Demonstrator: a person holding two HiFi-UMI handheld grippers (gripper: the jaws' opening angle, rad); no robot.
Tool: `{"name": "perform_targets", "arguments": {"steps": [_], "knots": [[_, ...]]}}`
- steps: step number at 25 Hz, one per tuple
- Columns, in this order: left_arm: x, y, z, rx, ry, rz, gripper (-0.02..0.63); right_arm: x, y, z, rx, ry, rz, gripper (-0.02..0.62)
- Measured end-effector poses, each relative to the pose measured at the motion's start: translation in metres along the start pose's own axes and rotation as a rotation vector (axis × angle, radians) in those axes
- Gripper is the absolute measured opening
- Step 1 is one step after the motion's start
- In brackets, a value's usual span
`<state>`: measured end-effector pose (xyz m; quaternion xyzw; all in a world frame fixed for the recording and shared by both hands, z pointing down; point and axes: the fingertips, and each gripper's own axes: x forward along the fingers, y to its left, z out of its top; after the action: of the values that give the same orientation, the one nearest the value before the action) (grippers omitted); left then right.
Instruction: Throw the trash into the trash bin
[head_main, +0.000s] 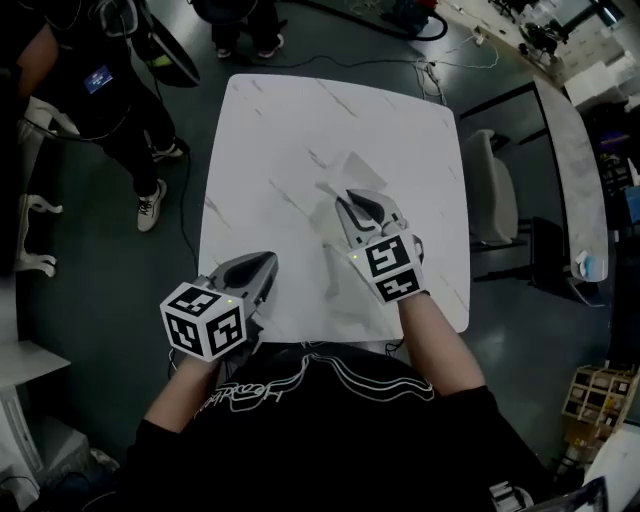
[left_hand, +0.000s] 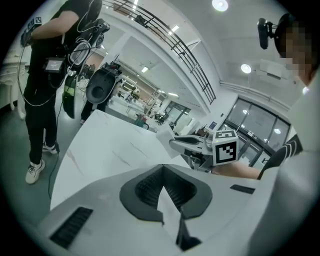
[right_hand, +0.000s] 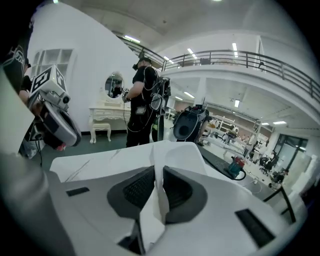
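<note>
**A:** Where's the trash sitting right now?

**B:** I'm holding it in my right gripper. It's a thin white sheet of paper, and I'm pinching it between the pads with the jaws almost fully closed on it. It's hanging over the middle of the white marble-patterned square table, a little toward the right edge. It's looking clear of the tabletop to me.

**A:** And your other one?

**B:** My left gripper is hovering at the table's near left corner. Its jaws are meeting at the tips and I'm seeing nothing between them.

**A:** So which step are you in?

**B:** I'm judging the pick-up to be done, so I'm in the carrying step. The drop isn't done yet.

**A:** Where's the bin?

**B:** I'm not seeing one in any view, so I can't say which way it lies.

**A:** What's the next move asking of you?

**B:** First I'm needing to find the bin. Then I'm going to take the sheet off past a table edge toward it. I'm expecting a light, floppy sheet to flutter or slip, so I'm planning to keep the squeeze on. I'm only opening the jaws once the paper is hanging right over the bin's mouth.
</note>
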<state>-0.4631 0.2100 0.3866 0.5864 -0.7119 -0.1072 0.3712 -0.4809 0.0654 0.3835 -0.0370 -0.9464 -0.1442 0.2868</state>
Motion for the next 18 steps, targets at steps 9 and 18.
{"name": "perform_targets", "arguments": {"steps": [9,18], "knots": [[0.013,-0.102,-0.045,0.093,0.042,-0.059,0.006,-0.13,-0.019,-0.021,0.151,-0.114,-0.089,0.077],[0.042,-0.246,-0.11,0.201,0.114,-0.236,0.006,-0.298,-0.039,-0.103,0.224,-0.113,-0.287,0.077]]}}
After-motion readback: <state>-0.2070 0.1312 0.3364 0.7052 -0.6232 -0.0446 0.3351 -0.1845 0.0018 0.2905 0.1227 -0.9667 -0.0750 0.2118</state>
